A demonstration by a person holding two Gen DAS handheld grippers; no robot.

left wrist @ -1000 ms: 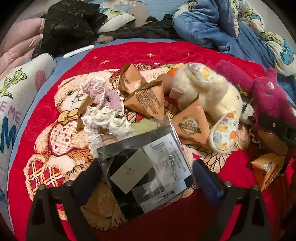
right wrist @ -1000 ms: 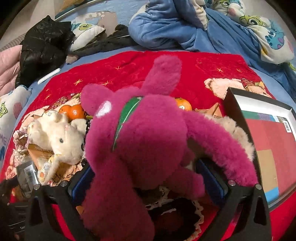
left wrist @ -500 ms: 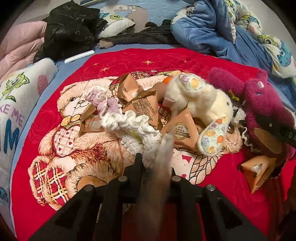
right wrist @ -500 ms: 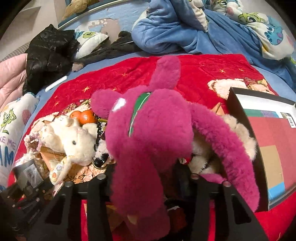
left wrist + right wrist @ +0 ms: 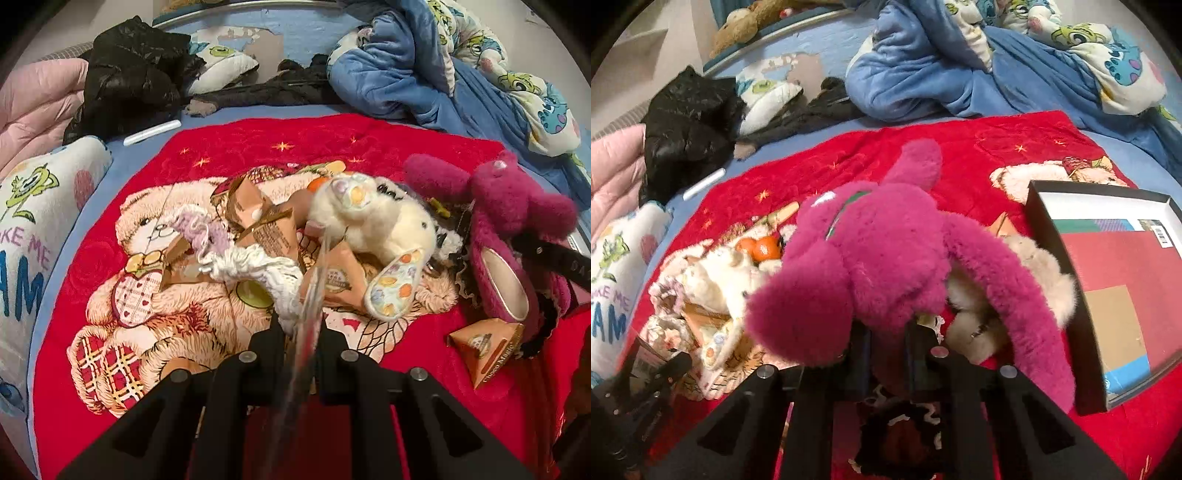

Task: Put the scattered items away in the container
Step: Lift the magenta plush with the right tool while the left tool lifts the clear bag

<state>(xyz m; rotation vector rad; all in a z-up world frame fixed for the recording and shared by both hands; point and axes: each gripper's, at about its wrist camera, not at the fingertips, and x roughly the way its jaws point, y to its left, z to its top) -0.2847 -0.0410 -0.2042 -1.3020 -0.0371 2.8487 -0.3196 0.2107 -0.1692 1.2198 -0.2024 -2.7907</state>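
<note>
Left claw (image 5: 298,328) pinches a blurred clear packet (image 5: 308,295); right claw (image 5: 886,332), half-hidden, clamps magenta plush (image 5: 871,258).

The clear packet (image 5: 308,314) is an edge-on blur, and the magenta plush (image 5: 871,258) hides the cream toy (image 5: 1034,280) behind it.

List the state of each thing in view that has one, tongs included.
left tongs: shut on the clear plastic packet, held edge-on.
right tongs: shut on the magenta plush toy, which hangs over them.
black box: open, lying on the red blanket, no toys inside.
cream plush toy: lying on the pile, not held.
triangular snack packs: sealed, scattered on the blanket.
</note>
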